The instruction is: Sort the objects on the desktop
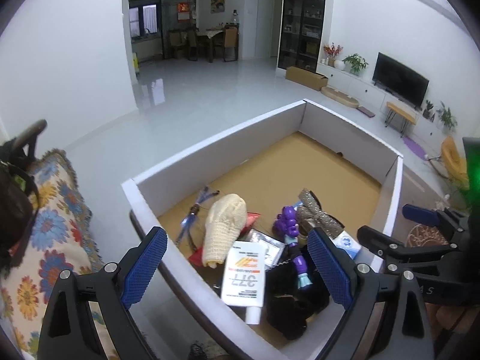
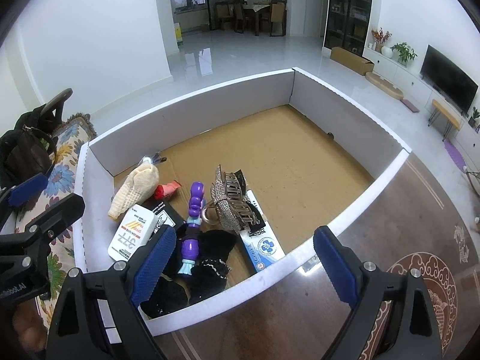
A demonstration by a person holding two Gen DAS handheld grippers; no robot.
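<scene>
Left gripper (image 1: 238,265): fingers spread wide, nothing held; hung above the near-left corner of the box (image 1: 210,147). Right gripper (image 2: 244,262): fingers likewise spread, empty; hung over the box's near wall, the dark patterned table (image 2: 390,225) below it.

Box: shallow, white walls, brown cardboard floor. All contents lay clustered at its near-left corner, directly ahead of both grippers; the far half of the floor was bare cardboard.

Contents, placed by the box:
- White tube (image 2: 133,232), printed "377", orange mark; nearest the left wall.
- Cream knitted glove (image 2: 135,189); behind the tube, toward the left wall.
- Small red packet (image 2: 168,189); beside the glove.
- Purple figure toy (image 2: 193,225), teal foot; lying lengthwise, centre of the cluster.
- Rhinestone hair claw (image 2: 231,204); right of the toy, resting on a blue-and-white carton (image 2: 264,247).
- Black fabric item (image 2: 207,270); against the near wall.
- Blue tasselled stick (image 1: 192,216); near the left wall, behind the glove.
</scene>
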